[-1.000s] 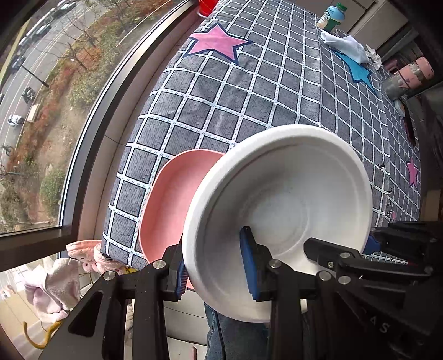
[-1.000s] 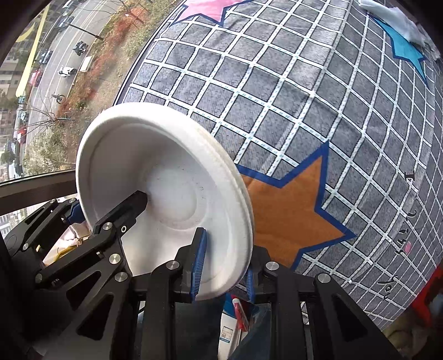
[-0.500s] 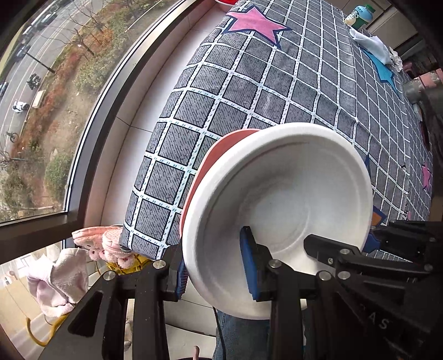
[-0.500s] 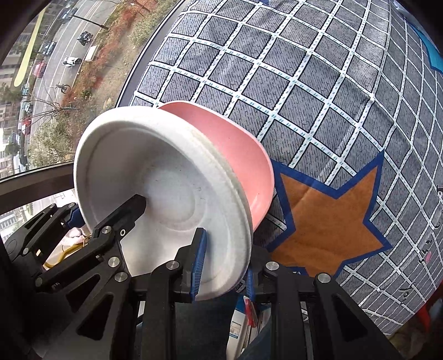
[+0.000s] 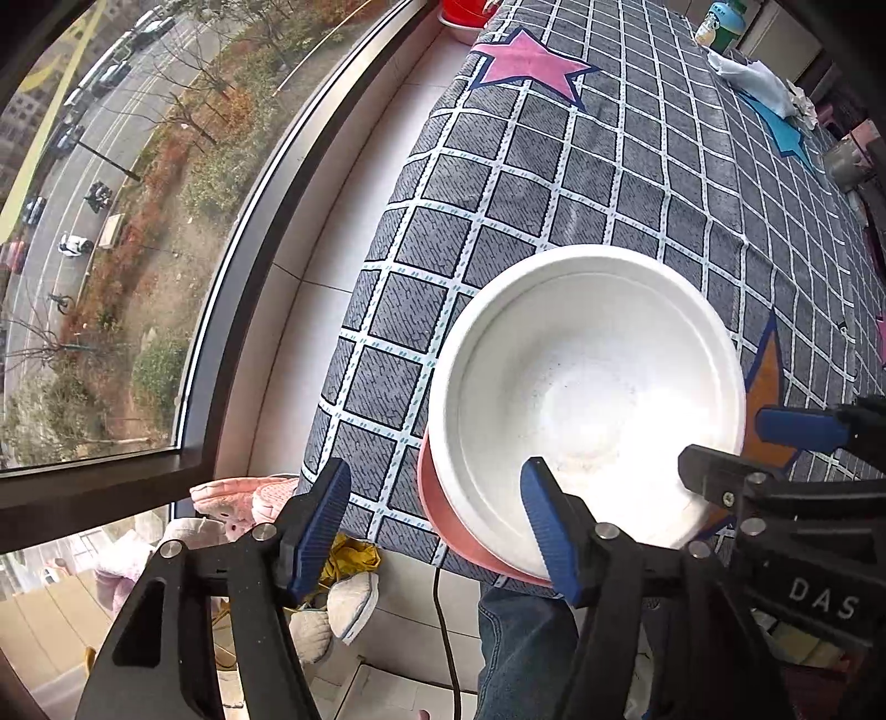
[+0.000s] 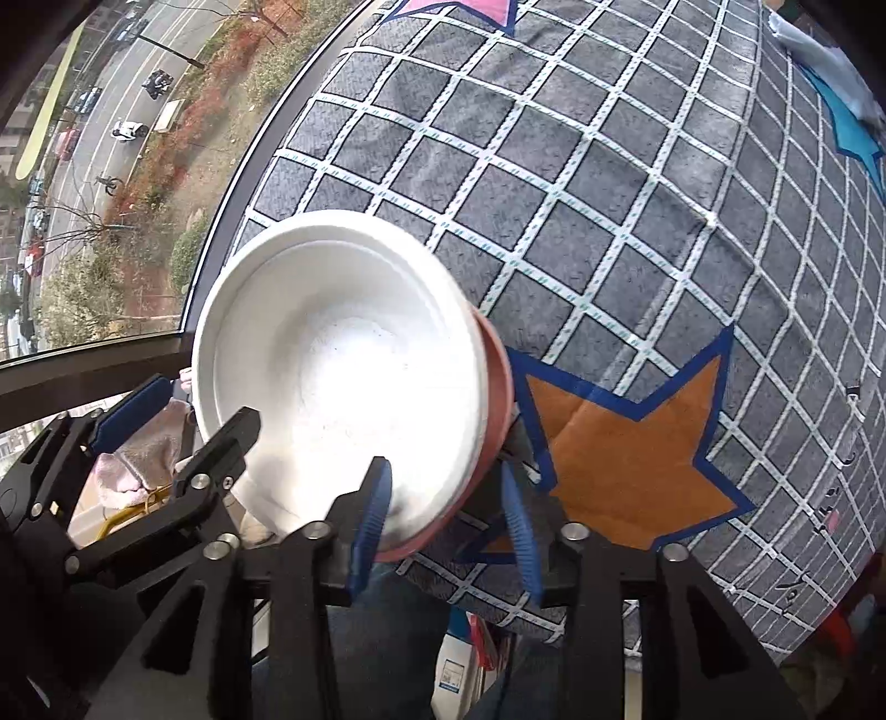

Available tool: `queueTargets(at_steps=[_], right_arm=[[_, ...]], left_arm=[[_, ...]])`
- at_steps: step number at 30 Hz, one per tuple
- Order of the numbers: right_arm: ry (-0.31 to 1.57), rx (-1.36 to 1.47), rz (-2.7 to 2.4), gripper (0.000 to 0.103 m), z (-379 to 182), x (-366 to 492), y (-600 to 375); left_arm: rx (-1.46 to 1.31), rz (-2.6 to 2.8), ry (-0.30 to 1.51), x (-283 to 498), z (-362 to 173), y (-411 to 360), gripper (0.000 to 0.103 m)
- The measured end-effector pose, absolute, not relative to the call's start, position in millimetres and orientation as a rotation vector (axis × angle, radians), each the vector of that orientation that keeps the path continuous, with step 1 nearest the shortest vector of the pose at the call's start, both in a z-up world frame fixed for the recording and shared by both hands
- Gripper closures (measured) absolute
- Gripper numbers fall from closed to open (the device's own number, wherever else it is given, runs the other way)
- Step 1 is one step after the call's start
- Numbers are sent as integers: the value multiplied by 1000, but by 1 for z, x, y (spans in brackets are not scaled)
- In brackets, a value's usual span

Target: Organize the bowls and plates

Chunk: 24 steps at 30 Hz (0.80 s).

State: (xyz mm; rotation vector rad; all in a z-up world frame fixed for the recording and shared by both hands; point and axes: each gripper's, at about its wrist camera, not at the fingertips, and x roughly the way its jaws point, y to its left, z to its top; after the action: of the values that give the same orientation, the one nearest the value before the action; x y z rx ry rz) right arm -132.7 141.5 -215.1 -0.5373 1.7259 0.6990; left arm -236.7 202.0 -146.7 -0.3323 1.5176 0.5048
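A white bowl sits nested inside a pink bowl at the near edge of the checked tablecloth. My left gripper is open; its right finger reaches over the white bowl's near rim and its left finger hangs off to the left. In the right wrist view the white bowl fills the pink bowl. My right gripper is open, its fingers standing on either side of the stacked rims without pinching them.
The bowls stand beside an orange star on the cloth. A window runs along the left. A white cloth, a bottle and a red container stand at the table's far end. Slippers lie on the floor.
The white bowl came down into the pink bowl. Both grippers, which were shut on the white bowl's rim, have opened and let it go.
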Motion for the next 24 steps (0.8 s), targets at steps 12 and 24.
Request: queueTargets(at_steps=[12, 24], right_arm=[[1610, -504, 699, 1, -168, -119, 124], [1582, -544, 630, 1, -154, -117, 112]], left_arm=[[-278, 412, 1437, -231, -109, 193, 0], [-211, 440, 1431, -229, -98, 192, 0]])
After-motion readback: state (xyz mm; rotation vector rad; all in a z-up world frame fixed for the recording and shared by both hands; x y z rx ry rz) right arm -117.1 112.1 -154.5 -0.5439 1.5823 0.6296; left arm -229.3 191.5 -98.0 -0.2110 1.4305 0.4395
